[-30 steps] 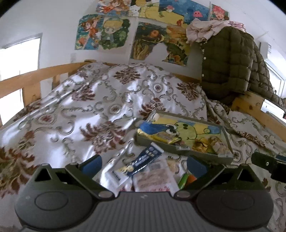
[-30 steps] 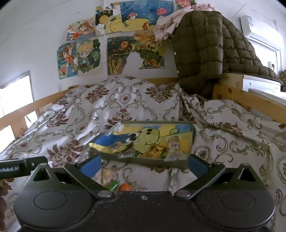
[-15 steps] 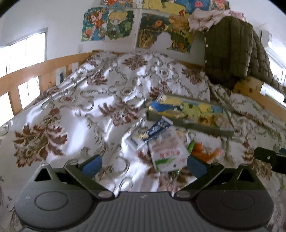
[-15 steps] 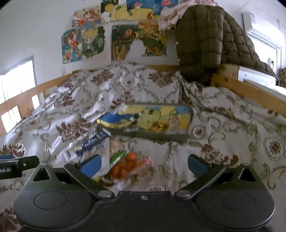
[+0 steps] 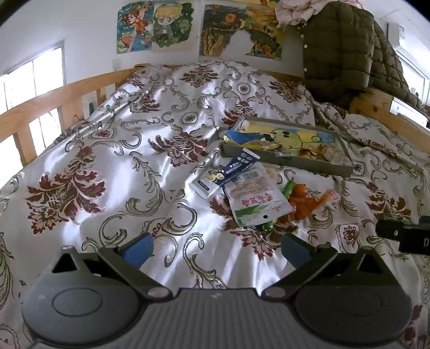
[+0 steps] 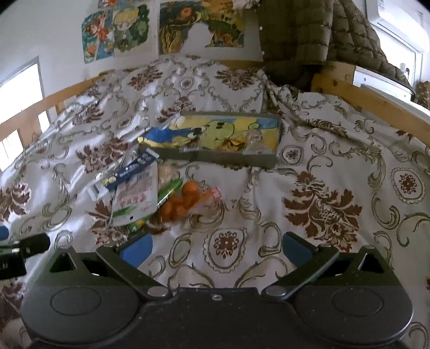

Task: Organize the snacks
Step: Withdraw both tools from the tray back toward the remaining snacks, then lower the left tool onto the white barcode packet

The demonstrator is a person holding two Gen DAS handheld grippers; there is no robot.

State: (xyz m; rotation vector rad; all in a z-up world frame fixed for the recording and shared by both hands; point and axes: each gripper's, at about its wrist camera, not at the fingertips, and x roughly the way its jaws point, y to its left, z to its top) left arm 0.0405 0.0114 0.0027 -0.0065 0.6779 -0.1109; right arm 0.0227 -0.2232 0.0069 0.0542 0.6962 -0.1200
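A pile of snacks lies on the patterned bedspread: a dark blue packet, a white-and-green pouch, a green stick and a clear bag of orange sweets. Behind them a grey tray with a cartoon lining holds a few wrappers. My left gripper is open and empty, short of the pile. My right gripper is open and empty, just right of the pile.
Wooden bed rails run along both sides. An olive puffer jacket hangs at the far right end. Posters cover the wall behind. The bedspread lies bare right of the tray.
Both views now look down at the bed more, and the snack pile, earlier partly hidden behind the gripper bodies, is fully in view. Both grippers stay open.
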